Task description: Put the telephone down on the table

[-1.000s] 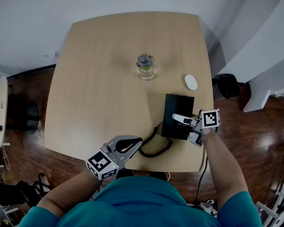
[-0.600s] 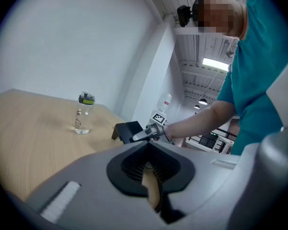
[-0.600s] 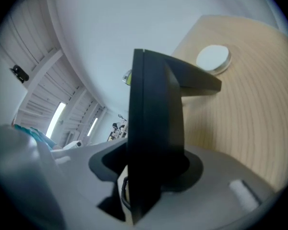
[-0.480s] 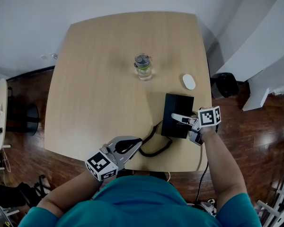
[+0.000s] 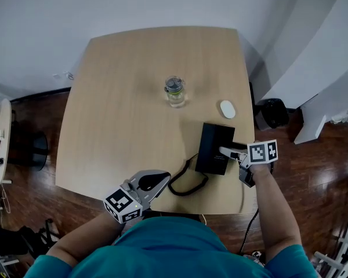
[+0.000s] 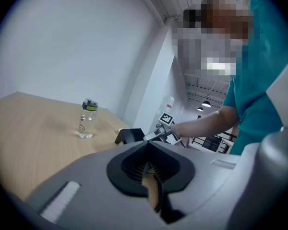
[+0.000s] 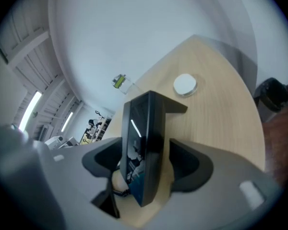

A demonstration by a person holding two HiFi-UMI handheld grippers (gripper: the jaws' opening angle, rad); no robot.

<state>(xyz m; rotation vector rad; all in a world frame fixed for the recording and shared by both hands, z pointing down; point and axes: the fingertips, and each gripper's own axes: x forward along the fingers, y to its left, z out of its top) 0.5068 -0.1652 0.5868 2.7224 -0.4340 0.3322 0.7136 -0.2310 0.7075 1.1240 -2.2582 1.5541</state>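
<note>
From the head view, the black telephone (image 5: 214, 148) is seen clamped at its near end by the right claw (image 5: 227, 152), over the table (image 5: 122, 109). Whether it is resting there cannot be told. A black cord (image 5: 188, 188) is looped between this claw and the left claw (image 5: 163, 178). A bottle (image 5: 175, 91) and a white round object (image 5: 227, 109) are set well beyond both claws.

In the left gripper view, that claw's tips are shown meeting. The cord is glimpsed through the gap behind them, a detail lost from above.

In the right gripper view, the telephone is revealed standing on edge, squeezed between the jaws.
</note>
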